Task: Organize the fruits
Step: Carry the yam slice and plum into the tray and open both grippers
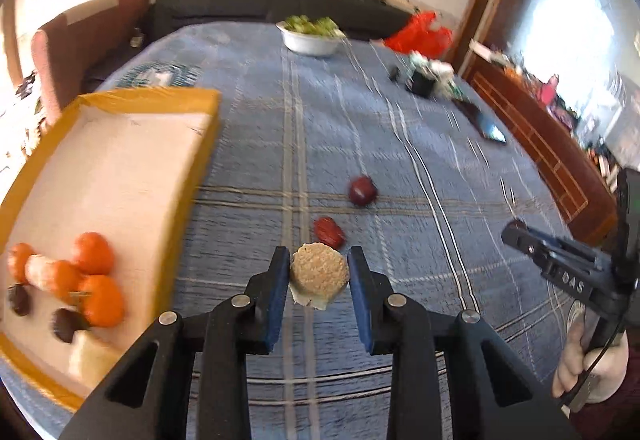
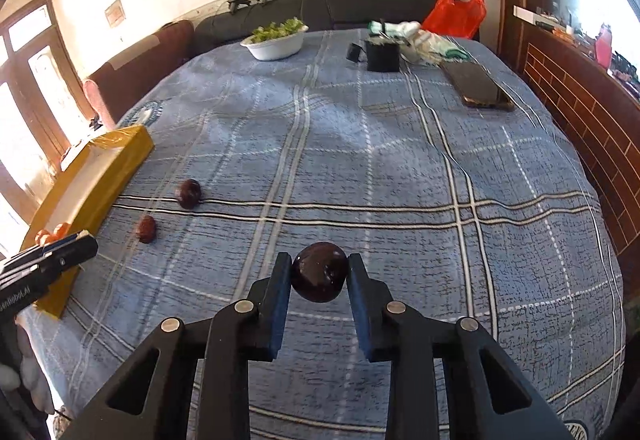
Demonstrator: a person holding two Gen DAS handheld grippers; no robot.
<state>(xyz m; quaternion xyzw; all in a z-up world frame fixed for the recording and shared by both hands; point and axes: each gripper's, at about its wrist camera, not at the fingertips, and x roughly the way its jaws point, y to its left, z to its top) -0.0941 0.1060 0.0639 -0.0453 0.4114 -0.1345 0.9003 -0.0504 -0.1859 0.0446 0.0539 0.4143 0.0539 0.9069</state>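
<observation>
My left gripper point(image 1: 319, 276) is shut on a round tan crumbly cake point(image 1: 319, 273) in a paper cup, held above the blue checked cloth. My right gripper point(image 2: 319, 276) is shut on a dark glossy plum point(image 2: 319, 272), also lifted off the cloth. On the cloth lie a dark red plum point(image 1: 362, 191) point(image 2: 189, 193) and a smaller red date point(image 1: 329, 232) point(image 2: 146, 229). To the left stands a yellow-rimmed cardboard box point(image 1: 208, 128) point(image 2: 120, 148) holding several oranges point(image 1: 92, 253), dark plums point(image 1: 64, 324) and pale pieces. The right gripper point(image 1: 516, 234) shows at the left view's right edge.
A white bowl of greens point(image 1: 311, 36) point(image 2: 276, 40) sits at the far side of the table. A phone point(image 2: 478, 85), a black box point(image 2: 383, 55), white gloves point(image 2: 424, 38) and a red plastic bag point(image 2: 454, 10) lie at the far right. A dark sofa runs behind.
</observation>
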